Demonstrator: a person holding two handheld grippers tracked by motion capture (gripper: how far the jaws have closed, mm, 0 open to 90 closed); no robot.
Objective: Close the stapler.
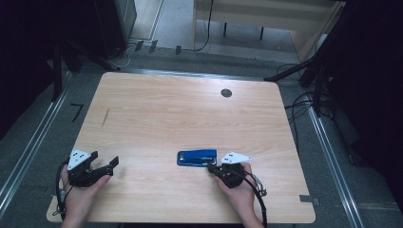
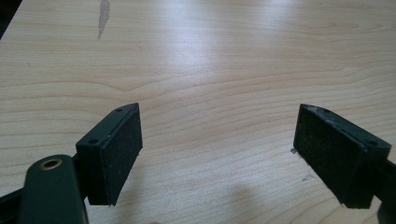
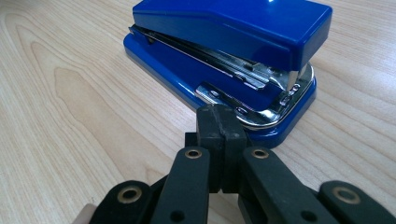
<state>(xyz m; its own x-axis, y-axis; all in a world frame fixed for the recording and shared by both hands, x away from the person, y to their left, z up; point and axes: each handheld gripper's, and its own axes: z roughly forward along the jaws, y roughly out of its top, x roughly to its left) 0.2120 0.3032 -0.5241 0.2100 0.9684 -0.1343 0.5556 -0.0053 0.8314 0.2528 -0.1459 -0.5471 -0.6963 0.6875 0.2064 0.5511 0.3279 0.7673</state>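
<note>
A blue stapler (image 1: 196, 157) lies flat on the wooden table (image 1: 190, 114), near the front and a little right of centre. In the right gripper view the stapler (image 3: 224, 51) shows its chrome mouth end, turned toward the jaws. My right gripper (image 1: 211, 167) is shut with nothing between its jaws. Its tips (image 3: 219, 116) sit at the stapler's near end, right against the base. My left gripper (image 1: 110, 168) rests at the front left of the table, far from the stapler. Its jaws stand open over bare wood (image 2: 217, 140).
A dark round hole (image 1: 226, 93) sits in the tabletop at the back right. A dark streak (image 1: 105, 117) marks the wood at the left. Cables and stand legs lie on the floor beyond the table's far and right edges.
</note>
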